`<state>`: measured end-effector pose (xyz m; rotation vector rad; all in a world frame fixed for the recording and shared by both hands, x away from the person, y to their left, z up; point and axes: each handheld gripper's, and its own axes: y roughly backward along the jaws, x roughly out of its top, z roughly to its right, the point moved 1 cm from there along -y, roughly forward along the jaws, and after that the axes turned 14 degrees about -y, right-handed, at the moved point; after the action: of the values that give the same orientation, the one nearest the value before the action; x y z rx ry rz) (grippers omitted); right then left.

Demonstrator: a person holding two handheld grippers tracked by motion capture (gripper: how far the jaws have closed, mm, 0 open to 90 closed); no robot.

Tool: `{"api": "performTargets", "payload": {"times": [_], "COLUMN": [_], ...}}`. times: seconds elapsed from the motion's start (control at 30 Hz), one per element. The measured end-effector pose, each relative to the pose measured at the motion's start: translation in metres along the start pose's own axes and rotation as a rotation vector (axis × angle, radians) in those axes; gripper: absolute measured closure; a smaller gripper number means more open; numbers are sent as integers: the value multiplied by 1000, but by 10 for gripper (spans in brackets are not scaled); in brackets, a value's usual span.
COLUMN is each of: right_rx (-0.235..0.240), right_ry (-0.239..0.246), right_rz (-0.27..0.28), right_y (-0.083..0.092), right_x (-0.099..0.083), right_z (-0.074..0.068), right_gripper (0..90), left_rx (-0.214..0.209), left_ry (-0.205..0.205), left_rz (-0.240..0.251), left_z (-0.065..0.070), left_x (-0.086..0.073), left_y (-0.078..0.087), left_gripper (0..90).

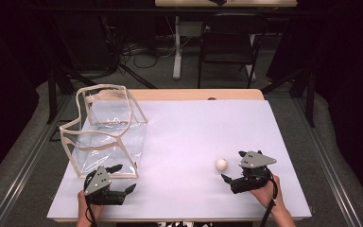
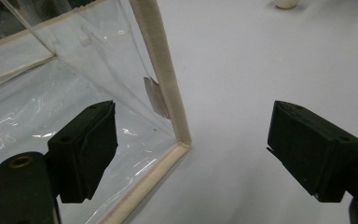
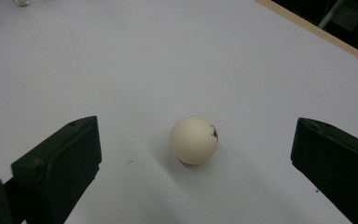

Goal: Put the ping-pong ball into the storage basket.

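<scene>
- Cream-white and small, the ball (image 1: 221, 164) sits on the pale bench (image 1: 194, 127) near your side's edge, just left of your right gripper (image 1: 231, 166) in the high view — close, not touching.
- Your right gripper has its jaws spread wide; in the right gripper view the ball (image 3: 194, 140) lies on the bench between them and a little ahead, clear of both pads, with a small dark mark on its right side.
- Your left gripper (image 1: 125, 178) rests at the near-left of the bench, jaws also wide, holding nothing.
- Clear plastic with beige edging, the bag (image 1: 105, 132) stands open on the left part of the bench, right in front of your left gripper.
- In the left gripper view the near corner of the bag (image 2: 179, 135) falls between the jaws — one jaw shows before the clear wall, the other over bare bench; whether either touches the bag you cannot tell.
- Ball and bag stand well apart.
</scene>
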<state>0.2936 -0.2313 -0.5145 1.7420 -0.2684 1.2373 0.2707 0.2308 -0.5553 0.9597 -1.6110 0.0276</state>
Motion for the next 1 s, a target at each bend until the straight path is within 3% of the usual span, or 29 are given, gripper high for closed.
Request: {"api": "performTargets", "payload": {"times": [0.6, 1.0], "right_rx": [-4, -8], "right_ry": [8, -13], "right_rz": [-32, -66], "right_y": [-10, -20], "right_x": [9, 11], "right_z": [2, 7], "right_gripper": [11, 6], "left_rx": [8, 16], "left_ry": [-2, -3], "left_rz": [0, 2], "left_z": [0, 0], "left_x": [0, 0], "left_y": [1, 1], "left_gripper": [161, 161]}}
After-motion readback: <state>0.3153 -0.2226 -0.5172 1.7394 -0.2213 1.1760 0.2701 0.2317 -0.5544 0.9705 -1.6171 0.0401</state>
